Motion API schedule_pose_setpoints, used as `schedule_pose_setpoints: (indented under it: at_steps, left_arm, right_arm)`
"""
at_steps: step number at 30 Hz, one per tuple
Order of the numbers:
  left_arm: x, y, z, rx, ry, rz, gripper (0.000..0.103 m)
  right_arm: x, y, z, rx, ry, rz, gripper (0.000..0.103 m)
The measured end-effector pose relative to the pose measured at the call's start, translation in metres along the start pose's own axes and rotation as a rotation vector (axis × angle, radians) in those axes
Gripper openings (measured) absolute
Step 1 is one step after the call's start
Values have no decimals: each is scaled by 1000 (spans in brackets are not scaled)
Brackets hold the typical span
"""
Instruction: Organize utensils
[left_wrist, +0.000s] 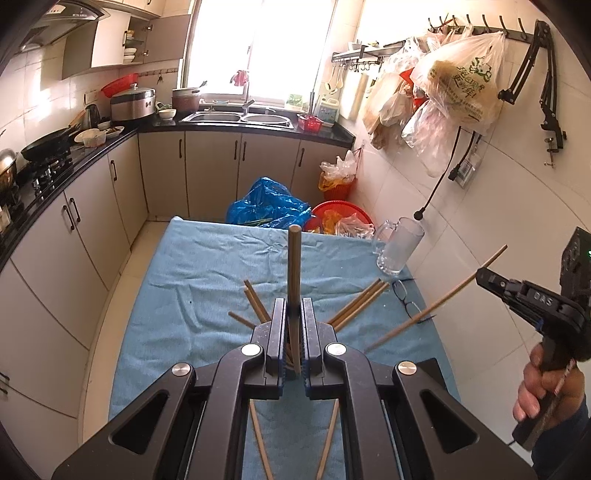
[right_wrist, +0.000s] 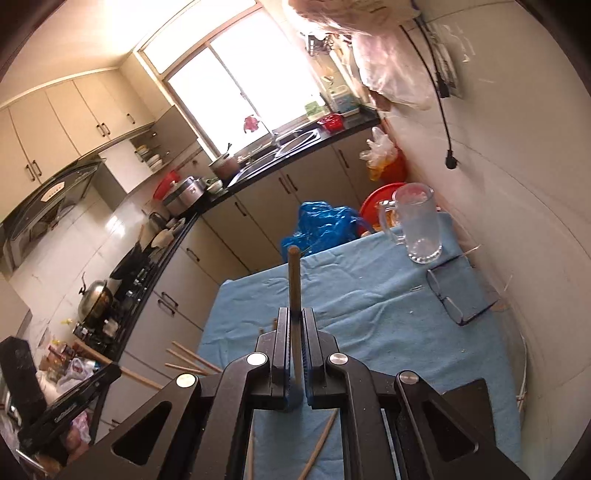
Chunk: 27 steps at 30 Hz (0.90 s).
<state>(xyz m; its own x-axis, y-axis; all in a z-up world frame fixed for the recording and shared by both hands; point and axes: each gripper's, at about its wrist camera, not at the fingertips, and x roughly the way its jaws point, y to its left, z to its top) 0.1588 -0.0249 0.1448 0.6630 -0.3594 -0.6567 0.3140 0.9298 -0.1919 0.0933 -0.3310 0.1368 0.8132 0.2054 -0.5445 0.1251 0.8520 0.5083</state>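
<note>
Blue cloth is covering the bench, with a glass mug standing at the far right corner and eyeglasses lying just beside it. Loose chopsticks are lying scattered mid-cloth. Left claw is clamping one chopstick pointing forward. Right claw is pinching another chopstick, held above the bench. Sticks are looking light, stiff, thin and probably slippery; likely to pivot, so gripping mid-length is best. The mug seems the likely holder.
</note>
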Motion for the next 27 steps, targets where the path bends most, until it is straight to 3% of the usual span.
schedule_pose_setpoints:
  at_steps: [14,18,20,25,27]
  left_arm:
    - [28,0,15,2,12,20,6]
    - [35,6,15,-10,24,25,6]
    - [37,9,15,-17,27,25,6]
    - [41,12,17,-21,39,23,6]
    - [46,12,18,-16,54,26,6]
  right_arm:
    - [28,50,5,-37,34,91,1]
    - [35,54,4,-43,44,77,1]
    - [45,38,2,17,84,56,2]
    - [105,-26,-14,179,268,-59,24]
    - [130,-50,-22,228,335,-85,24]
